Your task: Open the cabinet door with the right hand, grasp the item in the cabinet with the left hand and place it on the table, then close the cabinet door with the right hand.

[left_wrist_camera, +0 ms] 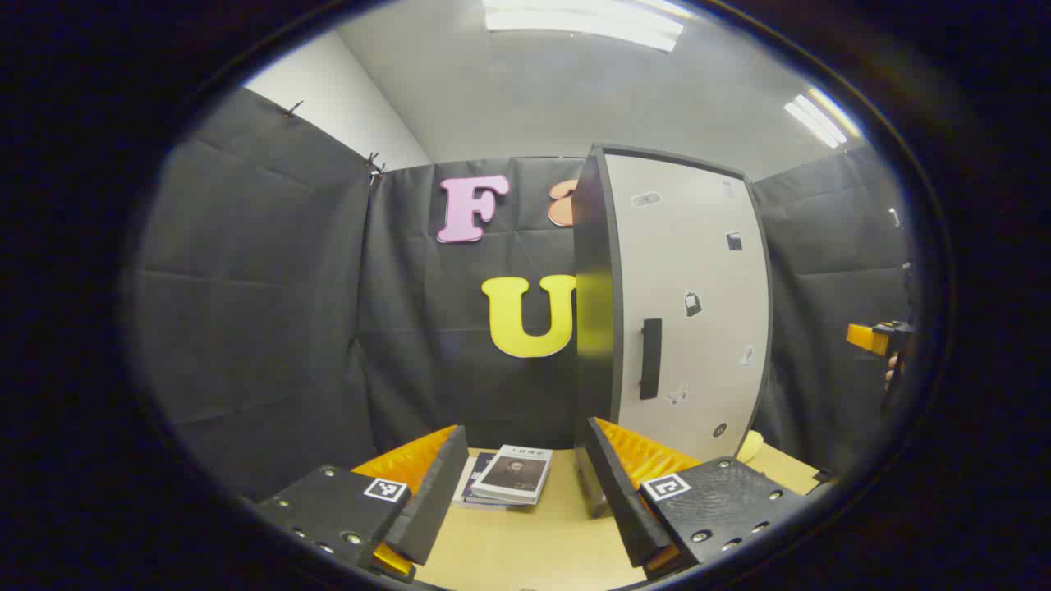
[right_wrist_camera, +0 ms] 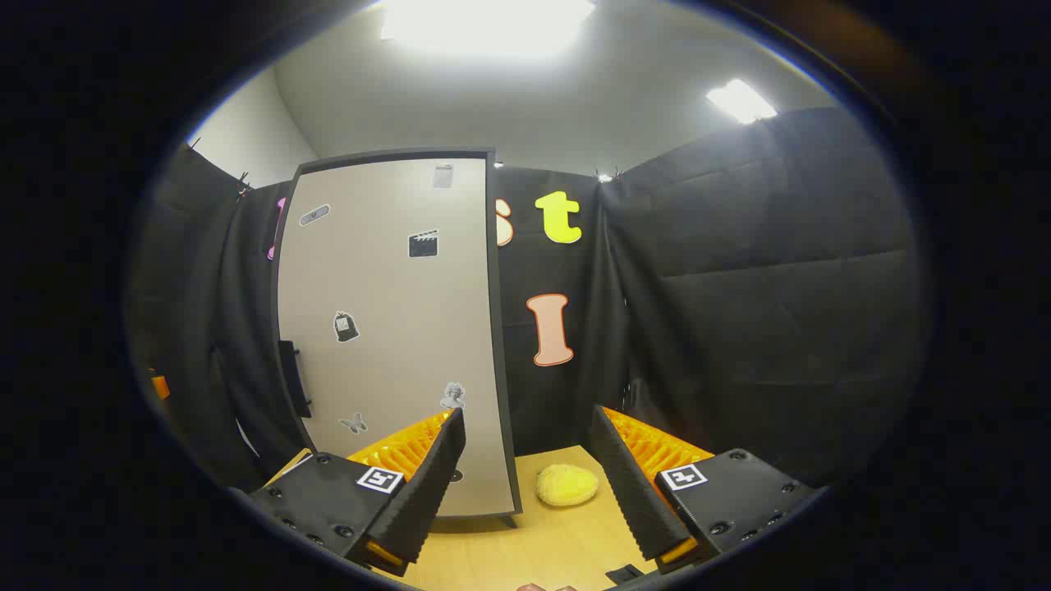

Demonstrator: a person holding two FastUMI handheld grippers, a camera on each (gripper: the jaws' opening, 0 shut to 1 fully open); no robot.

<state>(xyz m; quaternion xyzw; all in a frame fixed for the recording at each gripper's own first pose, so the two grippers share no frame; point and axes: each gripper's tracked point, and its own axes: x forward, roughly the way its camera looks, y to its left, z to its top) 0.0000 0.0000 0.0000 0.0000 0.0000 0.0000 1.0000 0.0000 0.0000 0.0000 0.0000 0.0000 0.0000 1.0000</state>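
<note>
Both my left tool (left_wrist_camera: 519, 480) and right tool (right_wrist_camera: 530, 460) hang released before the shut cabinet door (left_wrist_camera: 690, 304); books (left_wrist_camera: 509, 476) lie near on the surface (left_wrist_camera: 534, 550).

The cabinet door (left_wrist_camera: 690, 304) is pale grey-beige with a dark frame, a black handle (left_wrist_camera: 650, 359) and small black-and-white stickers. At lower centre of the left gripper view the table (left_wrist_camera: 534, 542) is light yellowish wood, bearing grey-and-white books (left_wrist_camera: 513, 474). A yellow lump (right_wrist_camera: 566, 484) shows at lower centre of the right gripper view.
</note>
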